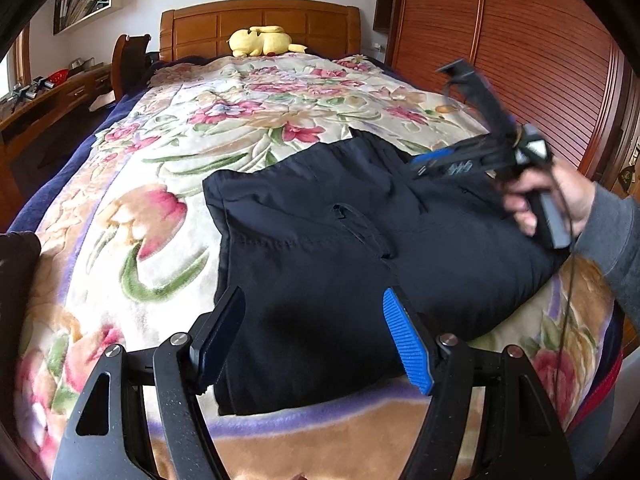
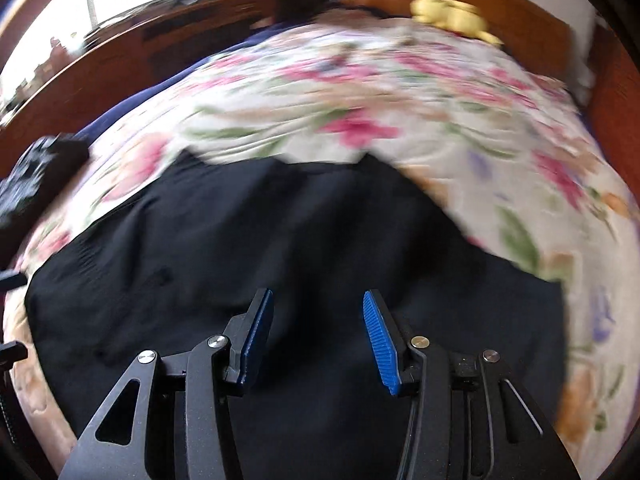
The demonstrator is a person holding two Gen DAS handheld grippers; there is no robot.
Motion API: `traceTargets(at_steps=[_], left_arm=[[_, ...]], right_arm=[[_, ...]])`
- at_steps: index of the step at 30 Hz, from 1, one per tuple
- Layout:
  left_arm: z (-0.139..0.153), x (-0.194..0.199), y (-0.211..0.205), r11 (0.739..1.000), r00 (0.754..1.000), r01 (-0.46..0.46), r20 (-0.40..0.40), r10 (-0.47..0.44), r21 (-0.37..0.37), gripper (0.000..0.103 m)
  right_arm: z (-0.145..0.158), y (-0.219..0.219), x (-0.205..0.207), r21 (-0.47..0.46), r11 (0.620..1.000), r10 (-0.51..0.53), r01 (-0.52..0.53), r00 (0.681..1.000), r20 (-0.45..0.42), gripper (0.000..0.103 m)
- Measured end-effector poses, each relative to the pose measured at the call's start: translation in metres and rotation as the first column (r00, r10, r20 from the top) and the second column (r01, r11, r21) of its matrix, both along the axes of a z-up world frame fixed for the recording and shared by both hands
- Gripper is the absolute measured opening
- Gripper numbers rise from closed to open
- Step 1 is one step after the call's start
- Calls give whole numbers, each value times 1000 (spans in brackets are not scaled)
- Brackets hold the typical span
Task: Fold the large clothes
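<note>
A large black garment lies folded into a rough rectangle on the floral bedspread. It also fills the lower half of the right wrist view. My left gripper is open and empty, just above the garment's near edge. My right gripper is open and empty, hovering over the middle of the garment. In the left wrist view the right gripper is held by a hand above the garment's far right part. The right wrist view is motion-blurred.
A yellow plush toy rests against the wooden headboard. A wooden slatted wardrobe stands to the right of the bed. A desk with small items and a chair stand to the left.
</note>
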State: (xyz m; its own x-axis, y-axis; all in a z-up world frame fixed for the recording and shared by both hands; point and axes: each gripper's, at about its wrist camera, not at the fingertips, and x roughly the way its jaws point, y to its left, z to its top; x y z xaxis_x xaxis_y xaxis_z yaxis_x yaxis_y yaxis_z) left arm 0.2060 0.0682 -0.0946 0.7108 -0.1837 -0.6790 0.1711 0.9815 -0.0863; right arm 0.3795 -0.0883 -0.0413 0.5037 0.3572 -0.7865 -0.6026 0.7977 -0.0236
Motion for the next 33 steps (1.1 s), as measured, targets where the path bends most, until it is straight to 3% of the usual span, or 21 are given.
traceTargets(at_steps=[3,7,12,21,27,33], left_arm=[[4,-6,2,1000,1000,0,12,0,1,72],[6,-10,7,1000,1000,-6,18,6,-3,72],[3,-5,7,1000,1000,-5,8,5,-22,73],[-3,1,-28,997,997,75,-13,-75,-38,73],[-4,-1,-48,994,994,107,-23,-108,-32,72],[-5,-3,-64,992,992,121,-31,-122,-29,73]], right_arm=[[-16,22,0,-23,999,33,-33,999,-18,49],[-39,32,22,-69,998,-5,3,1000,-24,49],[-35,24,29,-26,995,-93,92,994,-49,49],[4,-39,-67,-10,996,-83,83,996,39,49],[5,-95,-131,-20,987,-158,160,984,82,49],[-2,-136,-160,-27,968,-248,251,965,82,49]])
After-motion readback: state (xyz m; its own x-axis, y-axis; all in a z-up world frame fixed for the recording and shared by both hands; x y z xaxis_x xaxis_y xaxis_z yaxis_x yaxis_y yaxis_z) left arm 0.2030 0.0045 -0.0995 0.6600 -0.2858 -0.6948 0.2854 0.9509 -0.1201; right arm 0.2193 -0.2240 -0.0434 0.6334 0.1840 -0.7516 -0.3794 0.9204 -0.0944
